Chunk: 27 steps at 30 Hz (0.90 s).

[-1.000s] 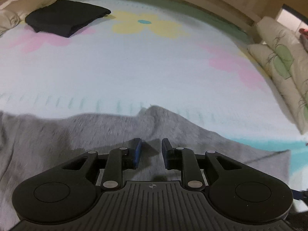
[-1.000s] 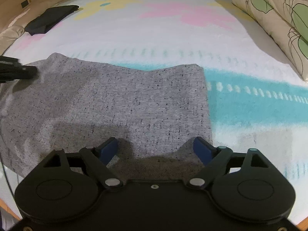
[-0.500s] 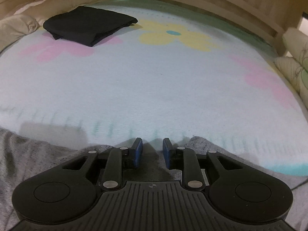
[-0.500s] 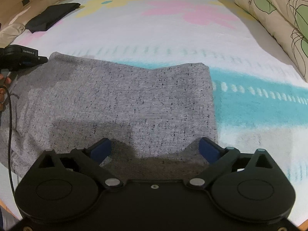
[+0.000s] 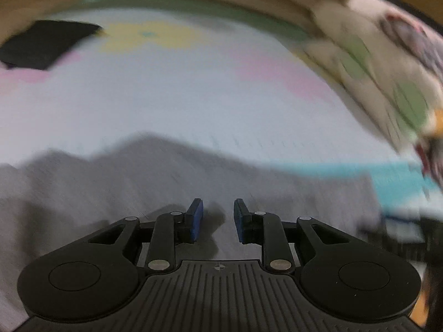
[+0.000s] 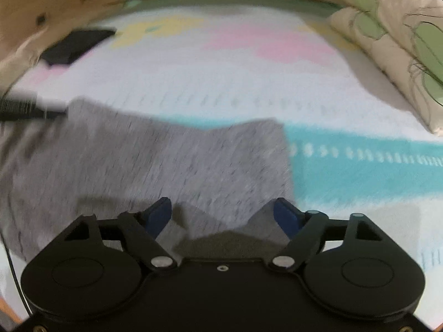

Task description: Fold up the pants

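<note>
Grey pants [image 6: 155,166] lie flat on bed [image 6: 221,83], filling lower left of right wrist view, right edge near 3 o'clock against teal stripe. Black folded garment [image 6: 74,47] at 10 o'clock, well apart. Left gripper [image 5: 217,218]: blue fingers [image 5: 195,221] narrowly apart, nothing clamped, pants beneath. Right gripper [image 6: 221,215]: fingers [image 6: 285,215] wide apart and closing, pants' near edge between them, not pinched. Pillows [image 6: 387,36] at 2 o'clock. Both views blurred.
</note>
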### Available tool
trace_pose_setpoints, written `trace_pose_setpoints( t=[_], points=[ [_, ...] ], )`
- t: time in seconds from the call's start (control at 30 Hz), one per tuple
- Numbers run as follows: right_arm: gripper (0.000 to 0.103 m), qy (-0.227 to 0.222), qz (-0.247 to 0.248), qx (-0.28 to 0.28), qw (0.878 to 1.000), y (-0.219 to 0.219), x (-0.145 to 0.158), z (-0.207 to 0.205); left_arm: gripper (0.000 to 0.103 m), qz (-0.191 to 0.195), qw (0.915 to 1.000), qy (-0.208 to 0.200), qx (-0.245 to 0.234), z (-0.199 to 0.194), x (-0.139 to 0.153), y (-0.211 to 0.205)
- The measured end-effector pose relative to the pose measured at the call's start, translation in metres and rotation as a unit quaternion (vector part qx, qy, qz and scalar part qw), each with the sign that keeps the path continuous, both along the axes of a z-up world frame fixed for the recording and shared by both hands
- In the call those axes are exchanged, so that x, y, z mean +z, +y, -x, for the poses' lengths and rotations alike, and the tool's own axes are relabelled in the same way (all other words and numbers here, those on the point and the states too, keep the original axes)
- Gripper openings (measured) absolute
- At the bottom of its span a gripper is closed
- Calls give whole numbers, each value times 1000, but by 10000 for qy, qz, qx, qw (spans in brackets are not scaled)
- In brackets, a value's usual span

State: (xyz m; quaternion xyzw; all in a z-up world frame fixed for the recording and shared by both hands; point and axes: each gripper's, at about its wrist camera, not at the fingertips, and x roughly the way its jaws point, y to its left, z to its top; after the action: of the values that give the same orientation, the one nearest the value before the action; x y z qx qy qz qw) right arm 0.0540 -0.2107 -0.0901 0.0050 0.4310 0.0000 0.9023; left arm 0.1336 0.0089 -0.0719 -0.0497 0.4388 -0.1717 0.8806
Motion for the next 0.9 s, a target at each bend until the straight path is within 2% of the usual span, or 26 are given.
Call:
trace_pose_setpoints(
  t=[0.07, 0.13, 0.23, 0.37, 0.43, 0.47, 0.53, 0.63, 0.73, 0.8, 0.87, 0.9],
  points=[
    [72, -95, -140, -256, 9995, -8, 4, -4, 24, -189, 9993, -50, -322, 8, -10, -15],
    [71, -117, -310, -427, 9985, -15, 6, -10, 27, -440, 9964, -260, -682, 19, -14, -29],
    [70, -167, -492, -542, 9972, -17, 10, -20, 30, -723, 9925, -502, -844, 29, -17, -40],
    [70, -55, -405, -571, 9975, -12, 6, -31, 36, -584, 9939, -480, -804, 29, -19, -39],
    [67, 368, -243, -807, 9958, -17, -8, -44, 38, -499, 9945, -451, -798, 29, -18, -34],
    [68, 569, -347, -926, 9935, -24, -15, -49, 38, -484, 9946, -453, -798, 29, -18, -33],
    [65, 511, -739, -1173, 9890, -36, -14, -50, 39, -531, 9941, -464, -828, 28, -17, -31],
    [62, 451, -541, -1118, 9912, -32, -5, -49, 39, -542, 9937, -427, -879, 27, -11, -32],
    [66, 135, -329, -1080, 9935, -22, 3, -38, 39, -209, 9957, -455, -781, 30, 7, -19],
    [67, -6, -362, -860, 9956, -14, 11, -28, 39, -181, 9960, -625, -615, 33, 19, -7],
    [80, -60, -452, -600, 9972, -5, 16, -20, 40, -165, 9960, -798, -368, 36, 32, 7],
    [81, -62, -515, -493, 9974, -1, 16, -17, 41, -139, 9959, -869, -195, 38, 38, 16]
  ],
)
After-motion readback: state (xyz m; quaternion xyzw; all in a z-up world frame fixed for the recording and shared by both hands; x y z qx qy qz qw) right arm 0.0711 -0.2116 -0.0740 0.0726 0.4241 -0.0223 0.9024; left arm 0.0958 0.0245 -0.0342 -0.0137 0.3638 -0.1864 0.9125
